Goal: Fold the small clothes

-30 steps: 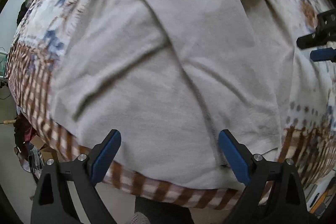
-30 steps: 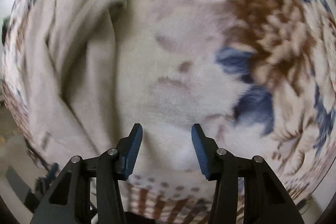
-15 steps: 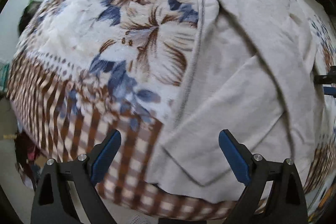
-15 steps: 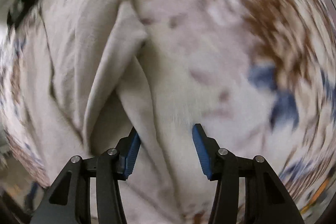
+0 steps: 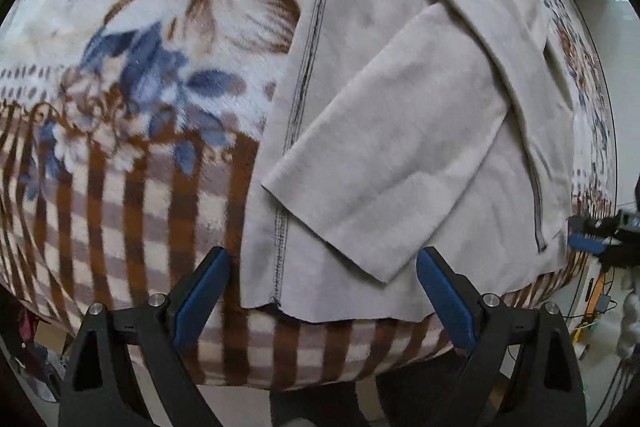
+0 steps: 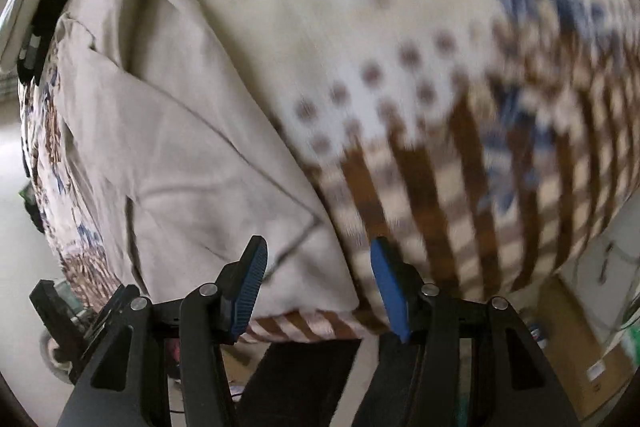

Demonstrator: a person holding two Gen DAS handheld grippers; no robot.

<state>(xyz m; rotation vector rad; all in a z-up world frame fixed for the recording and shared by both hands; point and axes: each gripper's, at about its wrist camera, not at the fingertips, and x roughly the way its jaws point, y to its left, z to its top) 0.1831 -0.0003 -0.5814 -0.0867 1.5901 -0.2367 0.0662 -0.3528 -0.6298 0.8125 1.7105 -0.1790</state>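
Shifted left since 0.5 s ago: left gripper (image 5: 320, 291) wide, empty over beige garment's (image 5: 400, 147) hem on floral blanket (image 5: 140, 87). Right gripper (image 6: 316, 283) wide, empty. Soft, limp; pinch hem corners.

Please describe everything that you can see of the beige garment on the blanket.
The beige soft-cloth garment lies partly folded on the floral and checked fleece blanket, near its front edge. One rectangular flap is folded diagonally over the body. A dark-stitched seam runs along its left side down to the bottom hem. Long creases cross the upper part. The open left hand-held gripper and the open right hand-held gripper are at the hem; contact cannot be told.
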